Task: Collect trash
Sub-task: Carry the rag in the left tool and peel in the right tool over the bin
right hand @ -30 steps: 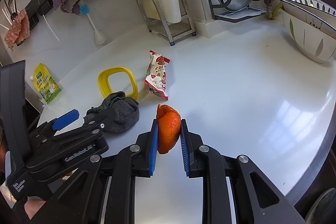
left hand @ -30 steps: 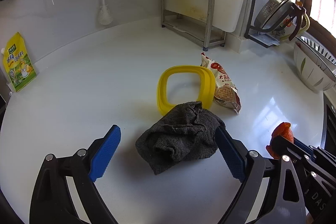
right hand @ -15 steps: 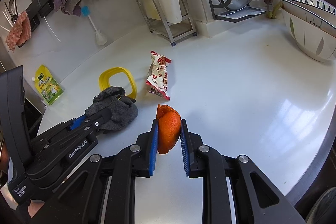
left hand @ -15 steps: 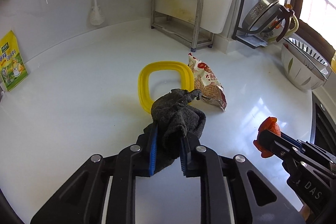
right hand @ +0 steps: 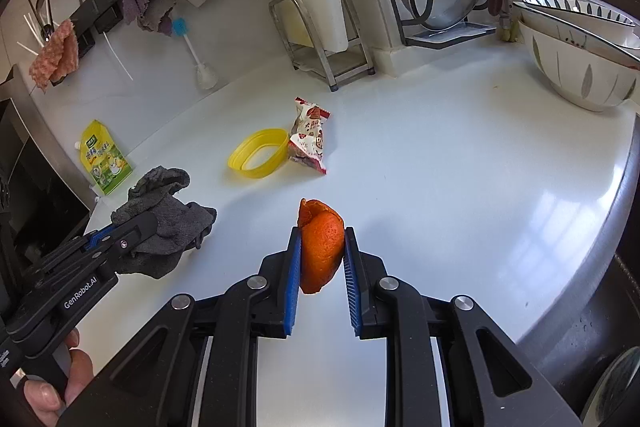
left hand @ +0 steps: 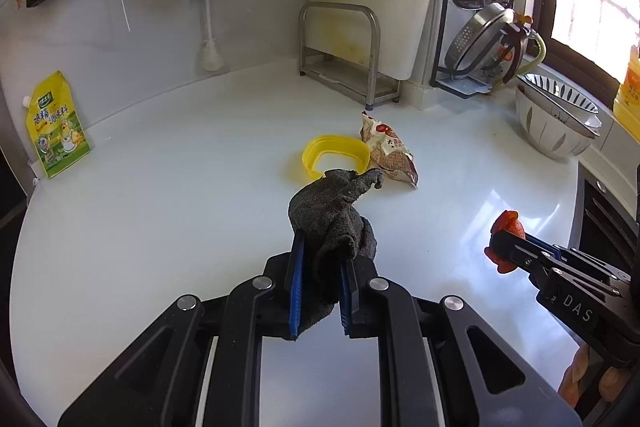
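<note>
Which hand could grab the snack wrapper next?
Neither yet. The left gripper is shut on the grey cloth, the right gripper on the orange peel. Left looks nearer the snack wrapper.

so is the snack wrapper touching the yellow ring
Touching. The right wrist view shows the snack wrapper pressed against the yellow ring along its right rim with no counter visible between them.
</note>
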`<state>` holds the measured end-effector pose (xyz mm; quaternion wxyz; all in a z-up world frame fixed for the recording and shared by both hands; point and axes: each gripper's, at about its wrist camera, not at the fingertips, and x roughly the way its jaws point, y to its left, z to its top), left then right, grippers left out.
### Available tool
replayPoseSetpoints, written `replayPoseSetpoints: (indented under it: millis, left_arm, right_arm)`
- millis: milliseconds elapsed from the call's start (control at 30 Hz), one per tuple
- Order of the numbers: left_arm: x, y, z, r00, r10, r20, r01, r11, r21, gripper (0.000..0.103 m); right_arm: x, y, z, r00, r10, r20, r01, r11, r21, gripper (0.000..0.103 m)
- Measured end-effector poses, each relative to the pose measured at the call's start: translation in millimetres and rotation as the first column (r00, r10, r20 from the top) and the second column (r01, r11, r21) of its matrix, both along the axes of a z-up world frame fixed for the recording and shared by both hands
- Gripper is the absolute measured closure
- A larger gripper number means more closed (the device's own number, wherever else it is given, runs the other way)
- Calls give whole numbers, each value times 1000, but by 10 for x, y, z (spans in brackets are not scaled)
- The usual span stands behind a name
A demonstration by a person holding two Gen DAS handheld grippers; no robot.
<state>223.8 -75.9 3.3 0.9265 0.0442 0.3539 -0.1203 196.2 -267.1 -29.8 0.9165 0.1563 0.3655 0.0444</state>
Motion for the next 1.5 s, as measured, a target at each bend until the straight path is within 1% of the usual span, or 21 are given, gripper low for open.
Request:
replayPoseSetpoints:
  millis: [167, 300, 467, 700, 833, 1000, 1167, 1333, 1500]
  left_arm:
    - [-378, 15, -3, 1000, -30, -3, 30, 999, 30, 88]
    - [-690, 41, 0, 999, -42, -14, 42, 999, 23, 88]
    - [-1108, 100, 22, 998, -55, -10, 55, 998, 27, 88]
    - [-1618, 145, 33, 997, -74, 14, 73, 997, 30, 88]
    - [-1863, 154, -30, 996, -84, 16, 83, 996, 29, 88]
    - [-2105, 183, -158, 995, -96, -11, 97, 995, 14, 88]
    - [-2348, 229, -311, 994, -101, -40, 102, 995, 7, 88]
    - [-2498, 271, -439, 992, -106, -69, 106, 994, -12, 88]
    - [-2620, 272, -565, 989, -114, -89, 114, 993, -12, 88]
  right_arm:
    - [-456, 58, 25, 1000, -2, -7, 2, 999, -35, 83]
    - [-873, 81, 83, 1000, -20, 3, 20, 999, -25, 83]
    - [-1404, 172, 122, 999, -38, 16, 38, 999, -19, 83]
    - [-1978, 299, 59, 998, -61, 20, 61, 998, -14, 83]
    - [-2206, 378, -50, 998, -62, 1, 62, 998, -5, 83]
    - [-2448, 471, -122, 998, -61, -9, 61, 998, -11, 83]
    - [-2662, 499, -193, 997, -71, -17, 72, 997, 5, 83]
    - [-2843, 530, -278, 997, -75, -26, 75, 997, 12, 83]
    - [-2955, 565, -376, 997, -72, -40, 72, 997, 2, 83]
